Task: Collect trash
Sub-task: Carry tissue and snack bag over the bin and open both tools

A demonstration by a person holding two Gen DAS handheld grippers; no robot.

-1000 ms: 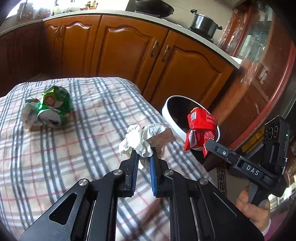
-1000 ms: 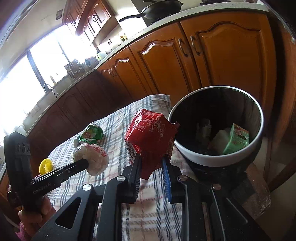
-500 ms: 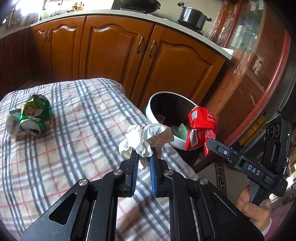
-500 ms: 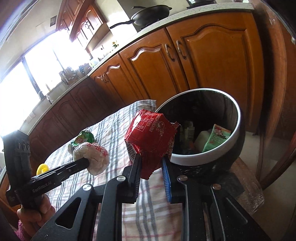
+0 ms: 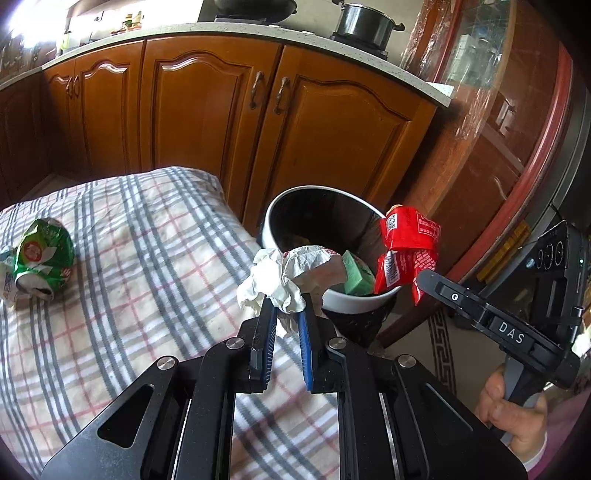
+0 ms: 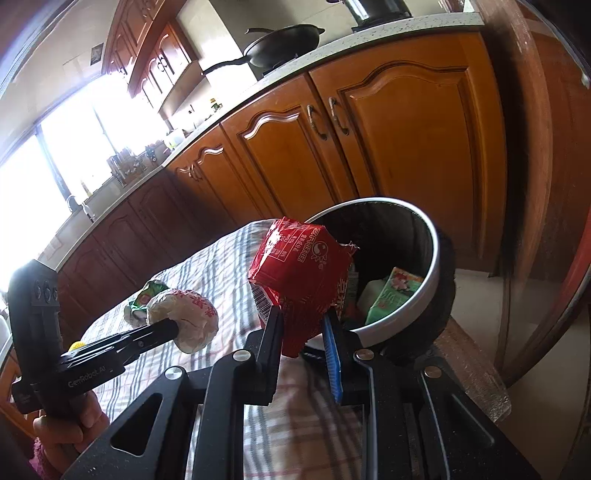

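Note:
My left gripper (image 5: 283,312) is shut on a crumpled white paper ball (image 5: 291,275), held just short of the near rim of the white-rimmed black trash bin (image 5: 271,218). My right gripper (image 6: 301,319) is shut on a red snack wrapper (image 6: 299,266), held at the bin's (image 6: 430,236) near-left rim. In the left wrist view the wrapper (image 5: 408,245) hangs over the bin's right edge. The bin holds a green carton (image 6: 391,299) and other trash. A crushed green can (image 5: 42,258) lies on the checked tablecloth (image 5: 147,266) at far left.
Wooden kitchen cabinets (image 5: 207,110) stand behind the table and bin. A pot (image 5: 364,22) and a wok (image 6: 284,40) sit on the counter. A glass-fronted cabinet (image 5: 491,122) is to the right. A small yellow object (image 6: 75,346) lies on the table.
Both grippers have moved toward the bin with their trash still held. The bin now looks nearer and the green can has slid to the far left of the left wrist view.

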